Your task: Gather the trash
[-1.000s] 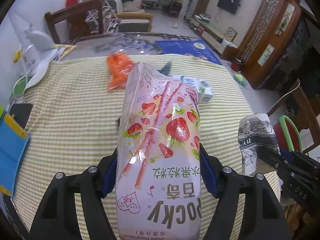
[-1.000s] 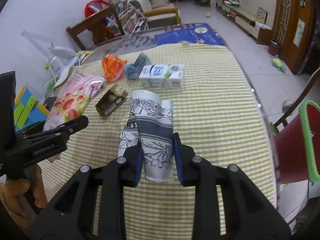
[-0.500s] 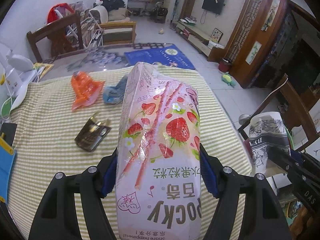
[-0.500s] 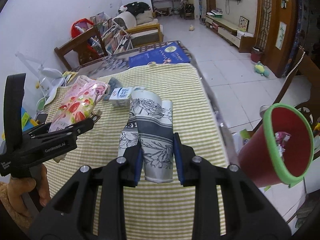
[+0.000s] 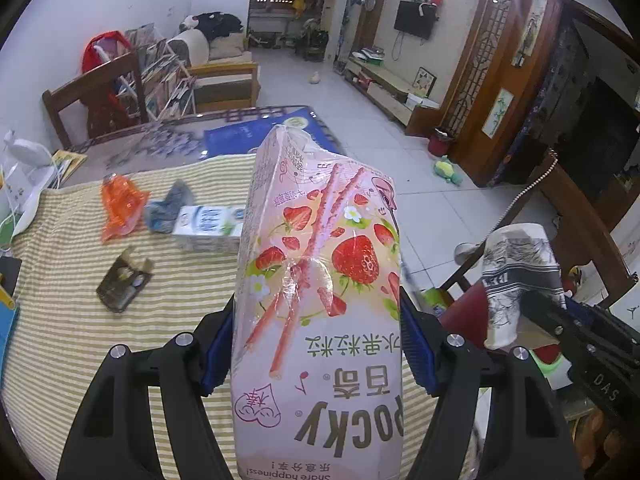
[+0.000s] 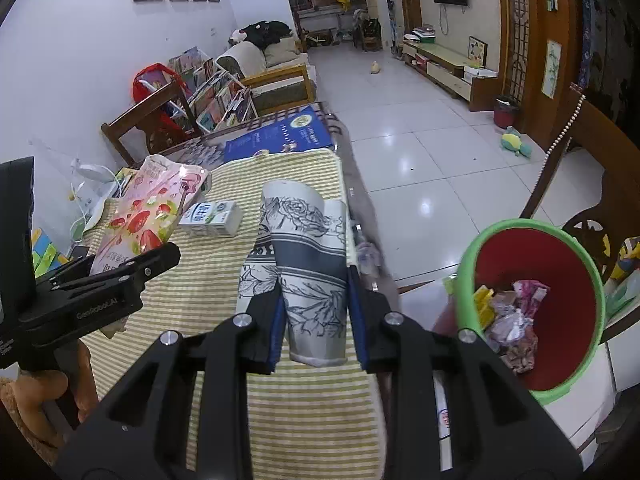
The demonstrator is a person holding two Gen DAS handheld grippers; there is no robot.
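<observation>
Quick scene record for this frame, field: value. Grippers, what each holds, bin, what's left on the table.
left hand-held gripper: shut on Pocky bag, held above the table
right hand-held gripper: shut on paper cup, cup squashed, floral print
bin: red with green rim, beside the table's right edge, already holds wrappers
left on tablecloth: orange wrapper, grey-blue wrapper, milk carton lying on its side, dark wrapper
task state: both held items not yet in bin
</observation>
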